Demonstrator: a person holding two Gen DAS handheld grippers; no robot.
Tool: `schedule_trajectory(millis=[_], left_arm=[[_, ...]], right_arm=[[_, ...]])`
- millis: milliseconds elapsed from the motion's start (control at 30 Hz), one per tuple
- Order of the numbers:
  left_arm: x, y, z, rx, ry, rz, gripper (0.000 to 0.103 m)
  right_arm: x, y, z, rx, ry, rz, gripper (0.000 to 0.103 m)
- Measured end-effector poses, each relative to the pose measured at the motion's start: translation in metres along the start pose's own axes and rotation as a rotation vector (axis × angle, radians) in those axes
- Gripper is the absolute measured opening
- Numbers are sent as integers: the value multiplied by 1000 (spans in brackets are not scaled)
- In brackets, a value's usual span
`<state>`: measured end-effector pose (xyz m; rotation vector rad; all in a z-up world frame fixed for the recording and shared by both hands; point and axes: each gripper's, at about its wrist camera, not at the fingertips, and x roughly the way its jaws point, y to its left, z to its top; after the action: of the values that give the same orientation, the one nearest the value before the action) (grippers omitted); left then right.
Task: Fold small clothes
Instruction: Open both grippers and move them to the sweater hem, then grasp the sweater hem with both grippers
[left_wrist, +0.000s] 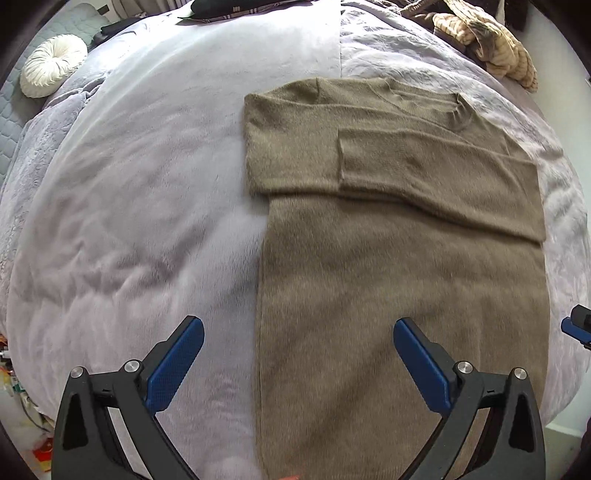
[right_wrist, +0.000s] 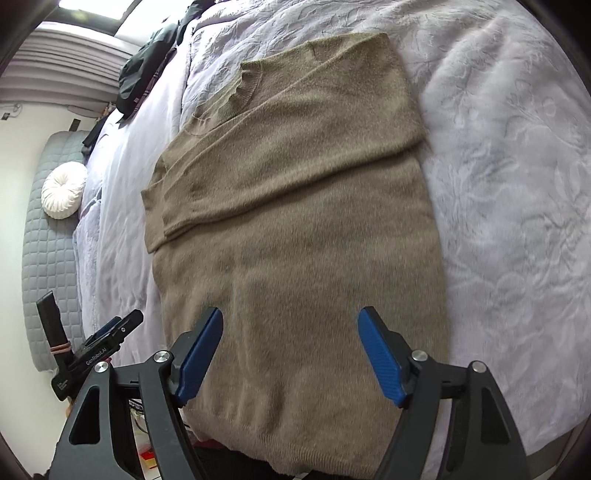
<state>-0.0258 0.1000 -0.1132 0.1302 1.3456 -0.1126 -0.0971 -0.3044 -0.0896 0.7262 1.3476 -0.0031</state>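
On the pale lilac blanket (left_wrist: 140, 192) lay the brown sweater (left_wrist: 399, 258), spread flat with both sleeves folded across its chest and the neckline at the far end. We held our left gripper (left_wrist: 299, 332) above the sweater's near left edge, its jaws spread wide and nothing between them: the left blue pad (left_wrist: 173, 369) hung over bare blanket, the right one over brown knit, so the edge of the garment ran up between the two. We saw no contact between pads and cloth.

Our right gripper (right_wrist: 290, 325) hovered over the lower body of the sweater (right_wrist: 295, 229), jaws parted and empty. Both its pads stood above the knit, with the hem below them near the bottom of the view and the sweater's right edge just beyond the right pad. From this side, the left gripper (right_wrist: 110, 332) showed at the lower left, beside the garment.

Farther off, a round white cushion (left_wrist: 51, 64) rested on a grey quilted mat (right_wrist: 48, 258), and a heap of dark clothing (right_wrist: 147, 70) lay near the far end of the bed. A striped tan bundle (left_wrist: 491, 40) sat past the sweater's collar.
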Motion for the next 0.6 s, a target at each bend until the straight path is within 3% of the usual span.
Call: schedule_trajectory(millis=[267,600], left_arm=[[3,-4,-27,48,48,3,103],[19,18,-70,26,156,-107,103]], right_arm=[[0,-12,-25,55,14,0,79],[15,-28,-45,59,100,-13,79]])
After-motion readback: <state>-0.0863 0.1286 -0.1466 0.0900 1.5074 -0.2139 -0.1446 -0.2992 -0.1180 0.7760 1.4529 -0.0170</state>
